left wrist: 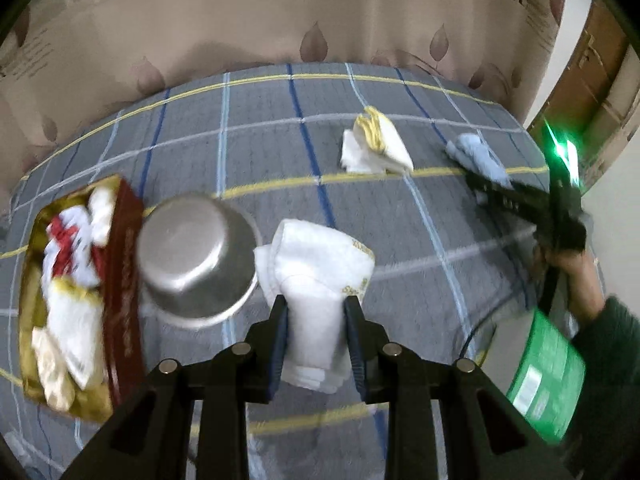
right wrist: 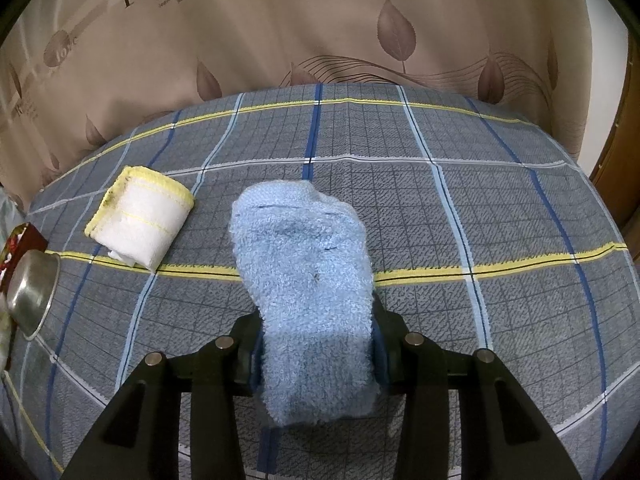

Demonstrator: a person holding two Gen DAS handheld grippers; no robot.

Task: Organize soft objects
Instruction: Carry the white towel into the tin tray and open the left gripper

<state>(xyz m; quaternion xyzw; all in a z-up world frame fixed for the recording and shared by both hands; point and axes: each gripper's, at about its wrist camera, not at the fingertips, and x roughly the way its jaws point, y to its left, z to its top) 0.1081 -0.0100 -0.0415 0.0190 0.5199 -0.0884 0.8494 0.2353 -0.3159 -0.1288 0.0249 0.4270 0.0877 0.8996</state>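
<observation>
My left gripper [left wrist: 316,312] is shut on a folded white towel [left wrist: 320,268] and holds it above the plaid bed cover. My right gripper [right wrist: 316,332] is shut on a light blue towel [right wrist: 308,280]; its fingertips are hidden by the cloth. That blue towel also shows in the left wrist view [left wrist: 480,156], with the right gripper [left wrist: 476,178] at the far right. A white towel with yellow trim [right wrist: 140,220] lies on the bed, left of the blue one, also seen in the left wrist view [left wrist: 376,148]. A red and gold box [left wrist: 116,292] at the left holds several cloths.
An upturned steel bowl [left wrist: 196,256] sits between the box and the white towel, also in the right wrist view [right wrist: 32,292]. A beige leaf-print curtain [right wrist: 320,28] hangs behind the bed. A green box [left wrist: 548,376] and the person's arm are at the right.
</observation>
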